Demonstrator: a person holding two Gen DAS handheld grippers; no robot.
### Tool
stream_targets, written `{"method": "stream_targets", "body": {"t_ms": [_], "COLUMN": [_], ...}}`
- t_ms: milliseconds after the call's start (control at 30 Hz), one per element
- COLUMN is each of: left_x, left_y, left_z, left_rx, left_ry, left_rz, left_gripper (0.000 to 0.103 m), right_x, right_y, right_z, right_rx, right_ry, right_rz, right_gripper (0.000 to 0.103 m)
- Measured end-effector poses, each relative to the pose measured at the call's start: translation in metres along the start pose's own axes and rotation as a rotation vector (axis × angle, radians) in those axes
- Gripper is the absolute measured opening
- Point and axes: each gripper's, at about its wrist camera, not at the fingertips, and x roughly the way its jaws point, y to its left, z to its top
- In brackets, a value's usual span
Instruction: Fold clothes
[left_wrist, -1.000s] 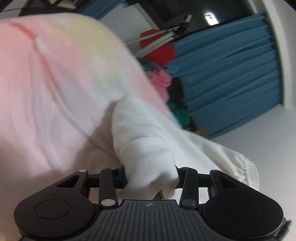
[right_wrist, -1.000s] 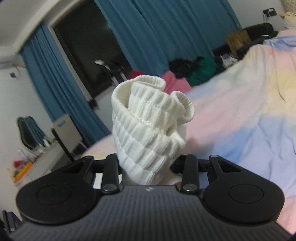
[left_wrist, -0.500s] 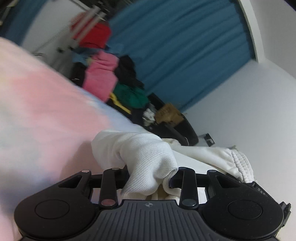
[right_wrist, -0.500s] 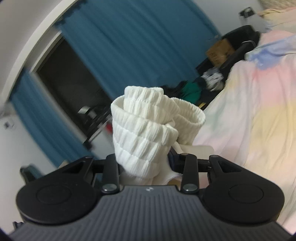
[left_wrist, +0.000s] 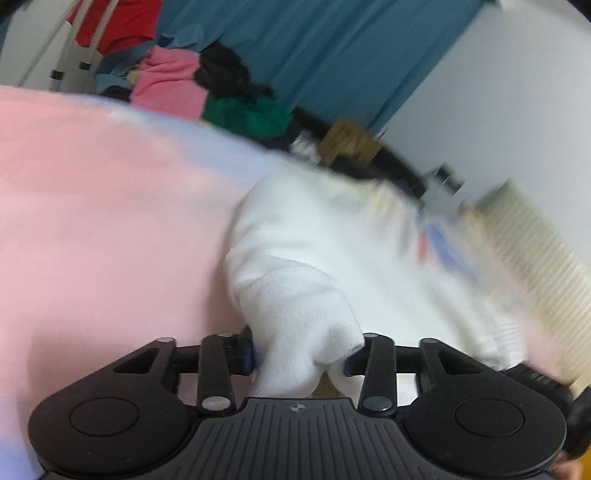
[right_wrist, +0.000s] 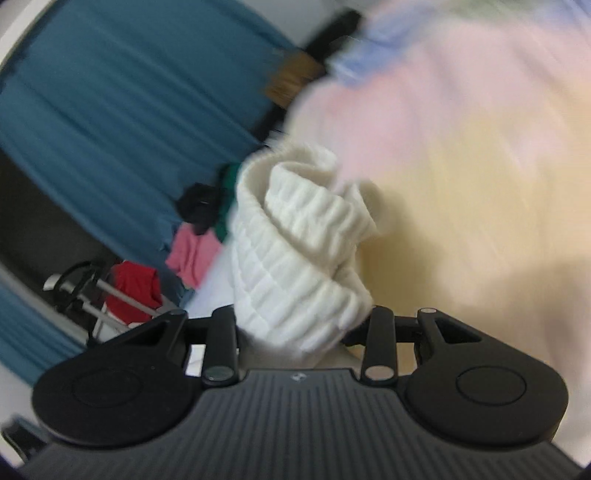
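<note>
Left wrist: both claws, left claw (left_wrist: 301, 354) and right claw (right_wrist: 301, 325), pinch the soft, light white garment (left_wrist: 332, 251); its ribbed hem (right_wrist: 295, 254) grips best.

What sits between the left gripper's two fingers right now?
A bunched fold of the white knit garment fills the left gripper, with no gap showing either side. The left wrist view shows it, though blurred.

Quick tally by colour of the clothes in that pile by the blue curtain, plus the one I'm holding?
White garment clamped in both grippers, left gripper and right gripper: 1
Red: 1
Pink: 1
Black: 1
Green: 1
Total: 5 that can be told apart; the blurred pile may hide more.
</note>
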Motion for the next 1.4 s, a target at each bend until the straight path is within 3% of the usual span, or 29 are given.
{"method": "stream_targets", "body": {"t_ms": [100,233,333,400,433,533,667,733,800,967,1100,1233,1400], "left_x": [-0.007,-0.029,-0.063,-0.109,-0.124,-0.173,-0.24,-0.272,-0.303,-0.374,-0.416,-0.431,-0.426], "left_y": [-0.001,-0.02,-0.04,-0.056,-0.067,-0.098,-0.135,-0.151,-0.166,-0.182,-0.181,-0.171,-0.153], "left_z": [-0.028,-0.021,-0.009,-0.007,-0.003,0.007,0.006,0.0,-0.007,-0.036,-0.065,-0.095,-0.122], "left_rx": [0.086,0.111,0.169,0.206,0.218,0.259,0.319,0.344,0.364,0.38,0.386,0.379,0.36], "left_ry": [-0.02,-0.023,-0.037,-0.069,-0.084,-0.133,-0.207,-0.239,-0.261,-0.318,-0.358,-0.363,-0.361], "left_rz": [0.066,0.117,0.143,0.152,0.156,0.155,0.136,0.13,0.124,0.081,0.089,0.122,0.159], "left_gripper": [0.057,0.067,0.074,0.077,0.086,0.089,0.102,0.103,0.103,0.103,0.103,0.103,0.103], "right_x": [0.0,-0.006,-0.025,-0.044,-0.055,-0.094,-0.148,-0.175,-0.202,-0.269,-0.307,-0.321,-0.317], "right_y": [-0.033,-0.027,-0.006,0.01,0.019,0.054,0.103,0.127,0.147,0.174,0.184,0.181,0.165], "right_z": [-0.026,-0.018,-0.008,-0.005,-0.004,-0.004,-0.005,-0.005,-0.009,-0.037,-0.068,-0.105,-0.145], "right_rx": [0.084,0.093,0.023,-0.014,-0.031,-0.153,-0.326,-0.413,-0.487,-0.613,-0.697,-0.744,-0.787], "right_ry": [0.018,0.055,0.089,0.101,0.107,0.064,-0.002,-0.035,-0.065,-0.122,-0.173,-0.198,-0.207], "right_rz": [-0.032,-0.058,-0.133,-0.147,-0.151,-0.12,-0.072,-0.047,-0.024,0.028,0.069,0.083,0.036], "right_gripper": [0.05,0.053,0.055,0.055,0.055,0.055,0.06,0.081,0.091,0.089,0.09,0.089,0.089]}}
